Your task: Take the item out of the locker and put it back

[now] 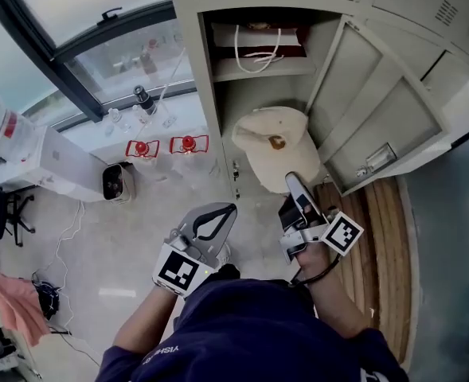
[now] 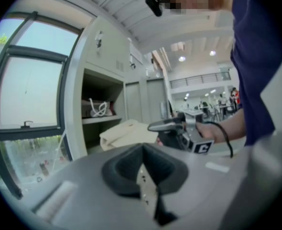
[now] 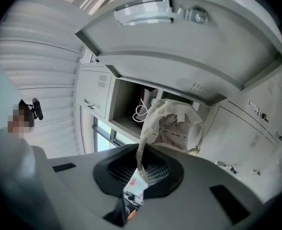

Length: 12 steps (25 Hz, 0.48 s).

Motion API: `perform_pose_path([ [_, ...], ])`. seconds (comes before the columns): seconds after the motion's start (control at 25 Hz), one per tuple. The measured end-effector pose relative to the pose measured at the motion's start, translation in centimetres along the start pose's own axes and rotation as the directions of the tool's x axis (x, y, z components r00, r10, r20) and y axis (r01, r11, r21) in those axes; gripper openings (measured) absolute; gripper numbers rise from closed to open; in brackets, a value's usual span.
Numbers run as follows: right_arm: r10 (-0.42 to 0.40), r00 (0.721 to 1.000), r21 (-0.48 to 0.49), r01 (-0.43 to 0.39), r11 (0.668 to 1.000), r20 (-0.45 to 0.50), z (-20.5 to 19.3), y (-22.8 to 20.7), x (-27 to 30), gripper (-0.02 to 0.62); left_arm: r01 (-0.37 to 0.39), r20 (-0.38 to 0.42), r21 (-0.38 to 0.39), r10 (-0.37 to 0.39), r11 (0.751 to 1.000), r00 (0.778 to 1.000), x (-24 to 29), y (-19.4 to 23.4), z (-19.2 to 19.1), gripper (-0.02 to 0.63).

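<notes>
A beige cap (image 1: 275, 153) is pinched at its edge by the right gripper (image 1: 291, 180); in the right gripper view the 2 jaws are seen pressed onto a thin strip of the cap's fabric, with a small printed tag caught between them, and the rest of the cap (image 3: 174, 123) hangs beyond the jaw tips. The cap is held at the open front of the locker (image 1: 210, 94), level with the compartment below the shelf (image 1: 258, 70); whether it is inside or just outside the opening cannot be told. The locker door (image 1: 377, 110) is swung wide to the right. On the shelf a dark red bag (image 1: 254, 42) with white cord handles is seen. The left gripper (image 1: 222, 213) is held lower and to the left, well apart from the cap and pointed toward the locker; its 2 jaws are pressed together with nothing between them, as shown in the left gripper view (image 2: 143, 176). In that view the cap (image 2: 126, 133) and the right gripper (image 2: 164, 126) are seen beside the locker opening.
</notes>
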State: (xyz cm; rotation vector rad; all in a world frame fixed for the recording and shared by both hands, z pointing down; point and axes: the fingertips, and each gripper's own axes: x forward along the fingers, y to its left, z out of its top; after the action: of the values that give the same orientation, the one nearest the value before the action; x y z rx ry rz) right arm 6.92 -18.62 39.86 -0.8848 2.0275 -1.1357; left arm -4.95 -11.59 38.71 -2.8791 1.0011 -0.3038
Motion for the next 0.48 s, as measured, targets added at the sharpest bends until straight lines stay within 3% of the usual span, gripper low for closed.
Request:
perform_pose_path([
  [0.48, 0.104, 0.982, 0.013, -0.103, 0.995, -0.158, 1.6, 3.5, -10.9, 0.021, -0.147, -0.012, -0.039, 0.147, 0.988, 0.989, 0.8, -12.3, 1.7, 0.003],
])
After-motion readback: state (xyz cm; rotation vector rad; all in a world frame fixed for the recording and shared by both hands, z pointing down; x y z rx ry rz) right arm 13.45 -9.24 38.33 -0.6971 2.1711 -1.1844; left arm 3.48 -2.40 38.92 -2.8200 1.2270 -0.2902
